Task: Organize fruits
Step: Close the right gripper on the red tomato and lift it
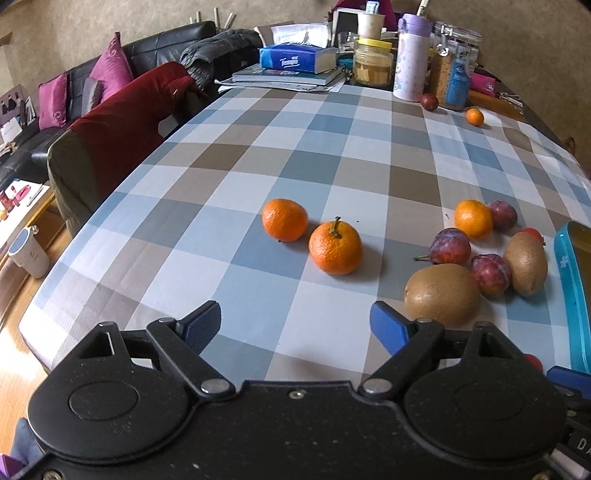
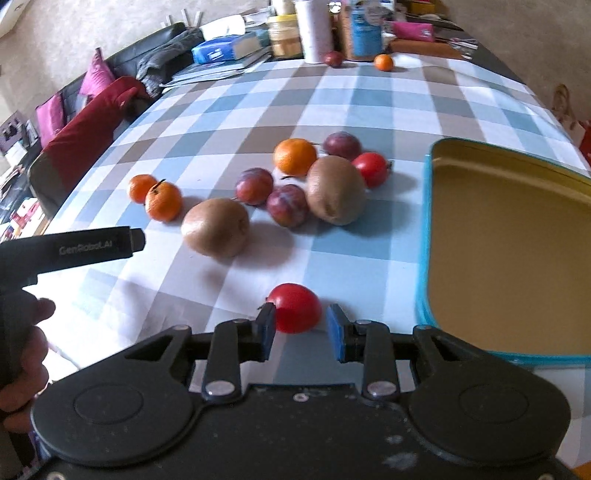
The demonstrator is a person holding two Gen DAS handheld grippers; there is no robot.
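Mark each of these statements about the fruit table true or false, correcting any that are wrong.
1. The right claw is closed on a red fruit. True.
2. The blue tin already holds fruit. False: the part of its inside that shows is bare.
3. The left claw grips an orange. False: it is open with nothing between its pads.
4. Two kiwis lie on the tablecloth. True.

A black leather sofa (image 1: 155,48) with magenta cushions (image 1: 112,68) stands beyond the desk's left edge, before a beige wall (image 1: 74,22).
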